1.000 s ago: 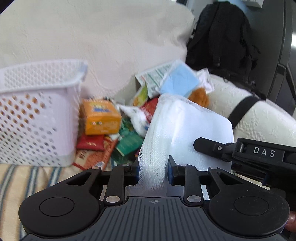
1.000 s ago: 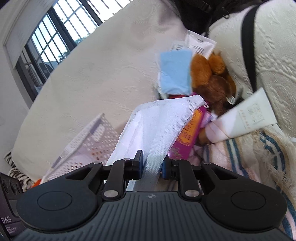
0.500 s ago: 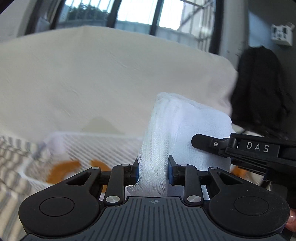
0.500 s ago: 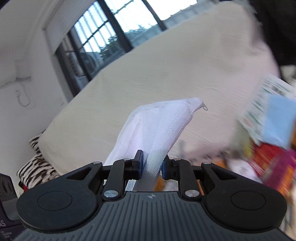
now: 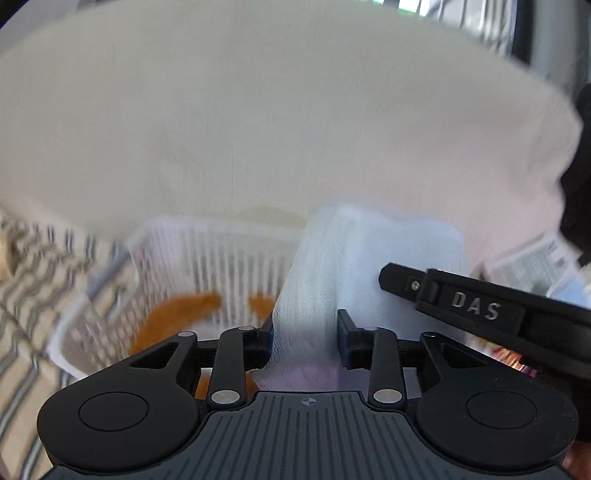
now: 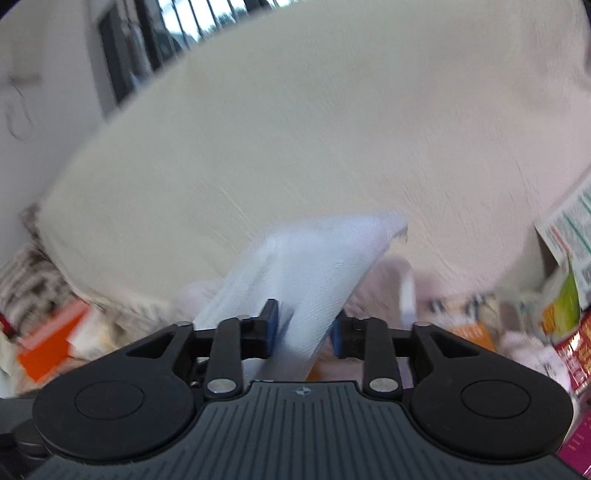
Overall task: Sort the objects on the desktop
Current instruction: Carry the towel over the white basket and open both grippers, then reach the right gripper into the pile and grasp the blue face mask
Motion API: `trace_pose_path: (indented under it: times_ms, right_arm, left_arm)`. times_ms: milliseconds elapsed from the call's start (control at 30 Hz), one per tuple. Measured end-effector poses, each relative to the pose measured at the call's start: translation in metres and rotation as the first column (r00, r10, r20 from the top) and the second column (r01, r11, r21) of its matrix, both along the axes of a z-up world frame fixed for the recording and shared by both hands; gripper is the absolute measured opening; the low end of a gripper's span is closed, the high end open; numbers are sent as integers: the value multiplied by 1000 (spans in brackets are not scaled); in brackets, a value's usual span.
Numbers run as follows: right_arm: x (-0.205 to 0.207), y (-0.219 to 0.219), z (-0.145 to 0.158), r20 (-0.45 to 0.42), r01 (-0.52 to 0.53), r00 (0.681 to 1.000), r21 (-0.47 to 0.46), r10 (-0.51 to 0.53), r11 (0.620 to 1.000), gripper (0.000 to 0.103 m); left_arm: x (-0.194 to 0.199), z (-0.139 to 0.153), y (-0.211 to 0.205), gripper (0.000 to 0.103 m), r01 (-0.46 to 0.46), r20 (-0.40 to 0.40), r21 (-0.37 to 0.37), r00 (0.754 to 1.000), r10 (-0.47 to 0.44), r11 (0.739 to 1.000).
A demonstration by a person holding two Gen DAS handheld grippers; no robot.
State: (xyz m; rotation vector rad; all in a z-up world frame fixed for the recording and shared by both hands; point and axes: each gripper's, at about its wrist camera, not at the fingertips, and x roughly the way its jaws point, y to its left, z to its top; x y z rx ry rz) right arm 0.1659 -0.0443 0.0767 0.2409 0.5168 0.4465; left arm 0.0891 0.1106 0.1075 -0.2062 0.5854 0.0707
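A white mesh bag (image 5: 369,258) hangs between both grippers. My left gripper (image 5: 304,336) grips one end; its jaws are opening, but the mesh still fills the gap and touches both pads. It hovers over a white slotted basket (image 5: 207,258) with something orange (image 5: 177,314) inside. The black body of the other gripper (image 5: 480,306) reaches in from the right, against the bag. In the right wrist view the mesh bag (image 6: 325,258) runs loosely through my right gripper (image 6: 303,328), whose jaws are opening wider than the fabric. Both views are blurred by motion.
A cream-covered cushion (image 5: 258,110) fills the background. A striped cloth (image 5: 29,332) lies left of the basket. Packets and printed paper (image 6: 565,306) crowd the right edge, and an orange box (image 6: 48,350) sits at the left. A barred window (image 6: 177,22) is behind.
Both grippers swung left with the mesh bag, from the pile of packets to over the basket. The right jaws have spread apart; the left jaws have widened only slightly.
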Motion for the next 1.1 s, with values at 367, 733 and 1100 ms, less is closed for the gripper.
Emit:
trace_pose_path:
  times_ms: [367, 733, 1100]
  right_arm:
    - [-49, -53, 1, 132, -5, 991, 108, -10, 994, 79]
    - [-76, -219, -24, 31, 247, 967, 139, -253, 959, 80]
    - [-14, -320, 2, -2, 497, 864, 170, -504, 851, 86]
  left_arm:
    - [-24, 0, 4, 94, -156, 47, 115, 987, 152, 981]
    - [-54, 13, -98, 97, 213, 71, -84, 976, -208, 973]
    - [-13, 3, -199, 102, 345, 62, 53, 935, -348, 937]
